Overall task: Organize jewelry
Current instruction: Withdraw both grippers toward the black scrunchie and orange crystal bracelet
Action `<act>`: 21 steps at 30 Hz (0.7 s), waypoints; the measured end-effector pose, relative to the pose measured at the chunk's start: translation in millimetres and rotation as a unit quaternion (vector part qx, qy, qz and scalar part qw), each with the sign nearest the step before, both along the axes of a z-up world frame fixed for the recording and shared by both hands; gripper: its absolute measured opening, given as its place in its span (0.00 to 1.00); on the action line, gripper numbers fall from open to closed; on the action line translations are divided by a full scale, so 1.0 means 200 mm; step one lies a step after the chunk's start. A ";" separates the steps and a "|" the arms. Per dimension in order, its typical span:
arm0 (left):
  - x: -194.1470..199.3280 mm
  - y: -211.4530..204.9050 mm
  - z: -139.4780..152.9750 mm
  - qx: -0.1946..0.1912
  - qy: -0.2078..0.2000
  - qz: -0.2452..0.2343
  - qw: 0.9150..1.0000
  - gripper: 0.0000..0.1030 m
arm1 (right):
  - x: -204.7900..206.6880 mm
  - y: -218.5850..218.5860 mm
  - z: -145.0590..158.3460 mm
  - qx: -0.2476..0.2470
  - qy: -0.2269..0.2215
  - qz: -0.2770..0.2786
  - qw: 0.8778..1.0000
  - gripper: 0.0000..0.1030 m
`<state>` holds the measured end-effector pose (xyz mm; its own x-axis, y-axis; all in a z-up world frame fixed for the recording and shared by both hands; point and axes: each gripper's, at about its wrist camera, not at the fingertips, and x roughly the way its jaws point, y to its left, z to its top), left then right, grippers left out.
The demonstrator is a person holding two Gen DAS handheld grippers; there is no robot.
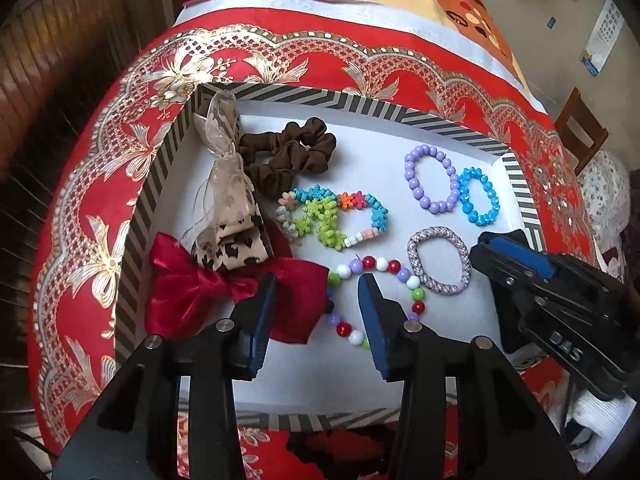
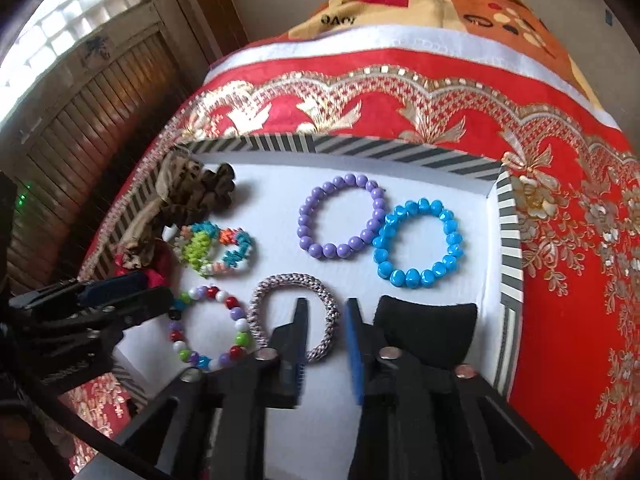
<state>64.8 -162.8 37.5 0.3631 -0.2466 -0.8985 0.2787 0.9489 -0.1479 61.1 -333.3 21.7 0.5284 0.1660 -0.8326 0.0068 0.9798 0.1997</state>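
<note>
A striped-rim white tray (image 1: 360, 106) (image 2: 508, 248) holds the jewelry. In it lie a purple bead bracelet (image 1: 430, 178) (image 2: 340, 250), a blue bead bracelet (image 1: 478, 196) (image 2: 416, 276), a grey braided bracelet (image 1: 438, 260) (image 2: 320, 288), a multicolour bead bracelet (image 1: 376, 266) (image 2: 210, 332), a flower-bead bracelet (image 1: 332, 216) (image 2: 216, 250), a brown scrunchie (image 1: 288, 152), a leopard bow (image 1: 232, 216) and a red bow (image 1: 192, 288). My left gripper (image 1: 320, 280) is open over the red bow's edge and the multicolour bracelet. My right gripper (image 2: 326, 308) is open and empty, straddling the braided bracelet's near right side.
The tray sits on a red and gold patterned cloth (image 1: 280, 52) (image 2: 560, 184). A black pad (image 2: 432, 328) lies in the tray's right corner. A wooden shutter (image 2: 80, 92) stands to the left, and a wooden chair (image 1: 580, 128) to the right.
</note>
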 end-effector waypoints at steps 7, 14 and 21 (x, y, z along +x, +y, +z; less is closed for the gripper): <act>-0.10 0.01 0.07 0.021 -0.030 0.008 0.999 0.39 | -0.17 0.00 0.13 -0.003 -0.031 0.000 1.000 0.28; -0.25 0.03 0.13 0.054 -0.064 0.013 0.996 0.40 | -0.37 -0.01 0.18 0.001 -0.044 -0.013 0.999 0.32; -0.43 0.05 0.16 0.088 -0.090 0.018 0.992 0.40 | -0.58 0.01 0.18 -0.018 -0.054 -0.018 0.998 0.32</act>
<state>-21.7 -152.0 70.2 0.5271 -0.0760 -0.8464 0.2513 0.9654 0.0698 -54.4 -332.0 58.0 0.6210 0.1159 -0.7752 0.0228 0.9859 0.1656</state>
